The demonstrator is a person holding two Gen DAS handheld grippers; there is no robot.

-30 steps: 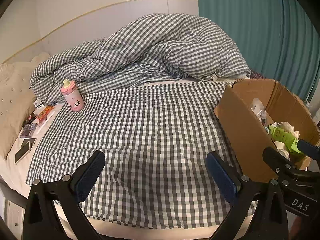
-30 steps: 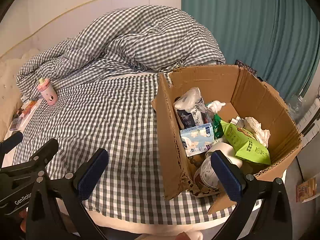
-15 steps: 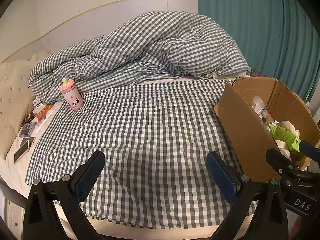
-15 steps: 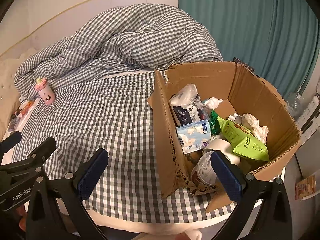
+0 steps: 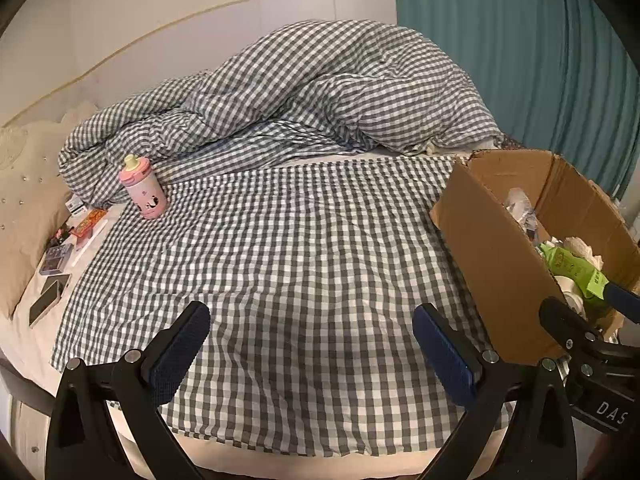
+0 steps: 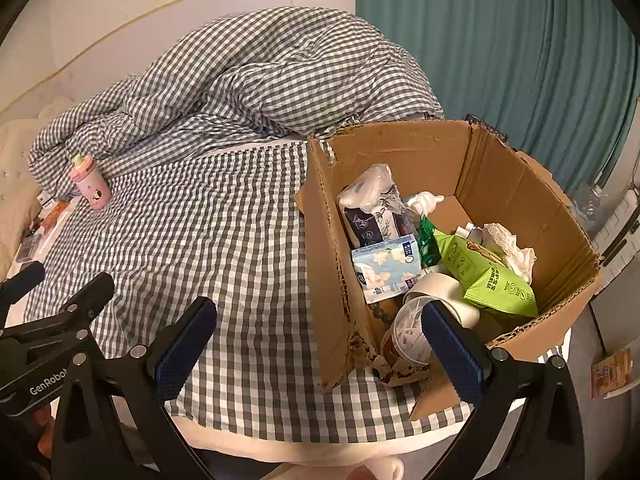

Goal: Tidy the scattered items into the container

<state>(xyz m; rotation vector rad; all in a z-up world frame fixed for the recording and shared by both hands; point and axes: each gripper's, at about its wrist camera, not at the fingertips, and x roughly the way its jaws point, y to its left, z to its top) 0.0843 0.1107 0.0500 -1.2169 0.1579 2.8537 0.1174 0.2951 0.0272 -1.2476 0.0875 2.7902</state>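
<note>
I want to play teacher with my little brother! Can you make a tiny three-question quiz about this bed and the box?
1. True or false: the pink bottle is inside the cardboard box.
2. Which colour is the snack bag in the box: A red, B green, C purple?
3. Fill in: both the left hand-held gripper and the right hand-held gripper are ____ and hold nothing.

Key: 1 false, it stands upright on the checked sheet. 2 B. 3 open.

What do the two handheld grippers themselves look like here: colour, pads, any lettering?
Both are black plastic frames with silver bolts and dark blue textured pads on the jaws. The left gripper reads "GenRobot" where the right wrist view catches it; the right gripper shows "DAS" in the left wrist view. No cables or sleeves visible.
</note>
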